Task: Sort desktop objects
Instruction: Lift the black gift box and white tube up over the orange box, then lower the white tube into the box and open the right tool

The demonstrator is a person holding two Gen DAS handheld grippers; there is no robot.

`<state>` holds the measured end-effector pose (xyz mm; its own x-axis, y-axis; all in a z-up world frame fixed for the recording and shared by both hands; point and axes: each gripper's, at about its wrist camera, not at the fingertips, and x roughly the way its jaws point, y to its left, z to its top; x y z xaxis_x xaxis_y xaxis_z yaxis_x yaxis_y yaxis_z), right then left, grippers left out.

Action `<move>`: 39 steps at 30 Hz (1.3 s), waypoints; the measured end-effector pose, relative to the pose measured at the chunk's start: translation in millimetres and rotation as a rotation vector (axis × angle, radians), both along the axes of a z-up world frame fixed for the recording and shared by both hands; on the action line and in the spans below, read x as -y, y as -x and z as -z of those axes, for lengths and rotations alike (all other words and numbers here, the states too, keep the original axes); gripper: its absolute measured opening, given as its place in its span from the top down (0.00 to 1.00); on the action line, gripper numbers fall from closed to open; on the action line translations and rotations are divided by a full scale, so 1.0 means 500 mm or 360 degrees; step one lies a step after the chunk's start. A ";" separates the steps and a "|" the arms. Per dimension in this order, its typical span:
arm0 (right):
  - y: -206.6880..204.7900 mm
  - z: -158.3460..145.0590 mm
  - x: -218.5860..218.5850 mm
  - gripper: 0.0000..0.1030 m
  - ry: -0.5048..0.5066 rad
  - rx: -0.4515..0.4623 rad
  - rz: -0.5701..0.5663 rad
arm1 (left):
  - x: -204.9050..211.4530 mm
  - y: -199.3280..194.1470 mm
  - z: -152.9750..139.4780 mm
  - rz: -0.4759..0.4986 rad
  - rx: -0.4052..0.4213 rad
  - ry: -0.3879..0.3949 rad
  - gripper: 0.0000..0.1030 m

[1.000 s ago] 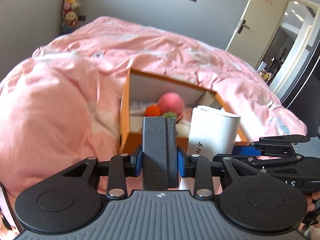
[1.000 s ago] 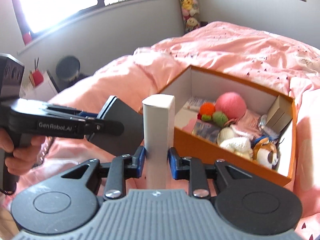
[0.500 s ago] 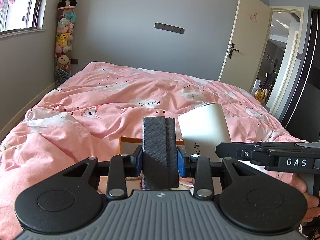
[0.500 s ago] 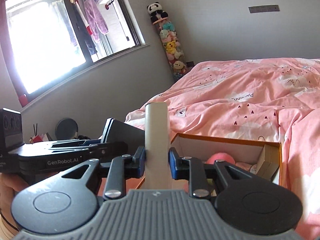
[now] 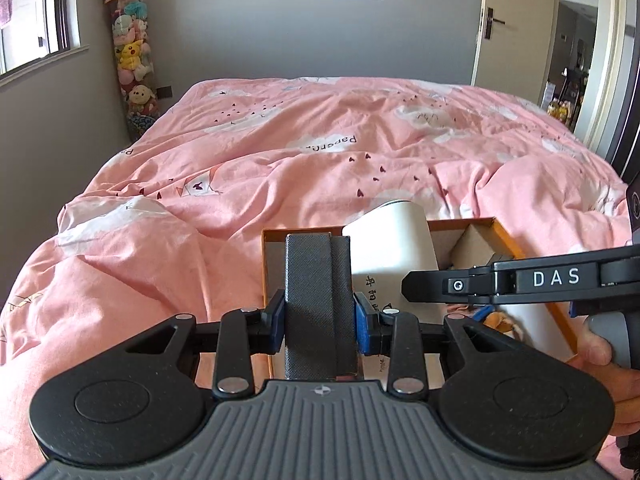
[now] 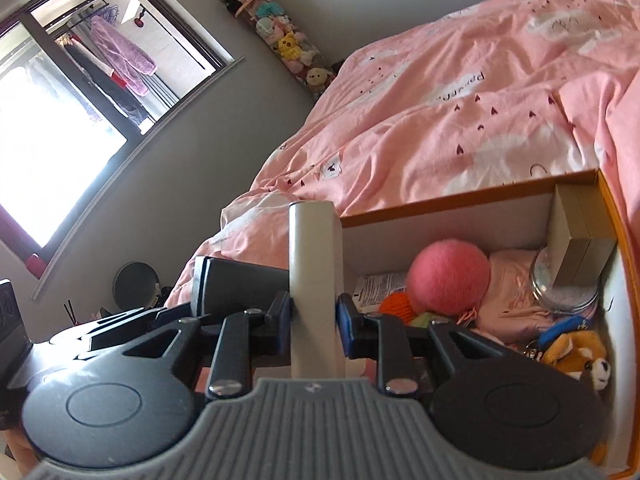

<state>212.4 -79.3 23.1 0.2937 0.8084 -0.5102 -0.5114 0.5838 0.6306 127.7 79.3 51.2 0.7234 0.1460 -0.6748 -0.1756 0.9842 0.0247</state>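
My left gripper [image 5: 319,320] is shut on a dark grey textured case [image 5: 316,280], held upright in front of the near left corner of the orange box [image 5: 505,236]. To its right the right gripper [image 5: 520,282] carries a white carton [image 5: 394,256] over the box. In the right wrist view my right gripper [image 6: 314,318] is shut on that white carton [image 6: 314,256], at the left wall of the orange box [image 6: 460,202]. The grey case [image 6: 236,280] shows just left of it. Inside lie a pink ball [image 6: 450,278], a beige small box [image 6: 580,240] and a plush toy [image 6: 576,354].
The box rests on a bed with a rumpled pink duvet [image 5: 320,152]. A column of plush toys [image 5: 130,52] hangs in the far left corner beside a window [image 6: 60,120]. A door [image 5: 516,24] stands at the right. A hand [image 5: 608,368] grips the right tool.
Both cameras tipped up from the box, then swung on. The right view has rolled and dropped back close over the box's contents. Both grippers kept hold of their objects.
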 end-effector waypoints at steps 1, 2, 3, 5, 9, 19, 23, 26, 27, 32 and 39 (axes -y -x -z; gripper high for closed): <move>-0.007 0.008 -0.002 0.73 -0.0005 -0.0030 0.0005 | 0.004 -0.003 0.005 0.0002 -0.0020 -0.0028 0.63; -0.012 0.015 -0.003 0.73 -0.0012 -0.0059 0.0007 | 0.008 -0.006 0.009 0.0003 -0.0038 -0.0047 0.63; -0.018 0.021 -0.005 0.74 -0.0018 -0.0085 0.0003 | 0.010 -0.010 0.014 0.0007 -0.0056 -0.0063 0.63; -0.031 0.035 -0.012 0.74 -0.0010 -0.0128 0.0001 | 0.015 -0.018 0.023 0.0007 -0.0098 -0.0089 0.63; -0.057 0.073 -0.027 0.73 0.0029 -0.0207 0.0004 | 0.027 -0.038 0.043 0.0024 -0.0190 -0.0171 0.62; -0.077 0.161 -0.064 0.74 0.0028 -0.0477 -0.0114 | 0.069 -0.069 0.099 0.0082 -0.0359 -0.0419 0.62; -0.084 0.169 -0.067 0.74 0.0033 -0.0505 -0.0117 | 0.071 -0.078 0.118 0.0094 -0.0399 -0.0472 0.62; -0.086 0.172 -0.071 0.74 0.0077 -0.0505 -0.0100 | 0.071 -0.082 0.128 0.0116 -0.0418 -0.0490 0.62; -0.084 0.172 -0.073 0.72 0.0111 -0.0491 -0.0094 | 0.072 -0.083 0.129 0.0123 -0.0425 -0.0493 0.62; -0.079 0.163 -0.072 0.68 0.0172 -0.0458 -0.0067 | 0.074 -0.082 0.138 0.0135 -0.0432 -0.0509 0.61; -0.052 0.124 -0.063 0.67 0.0307 -0.0205 -0.0066 | 0.074 -0.082 0.137 0.0135 -0.0430 -0.0511 0.61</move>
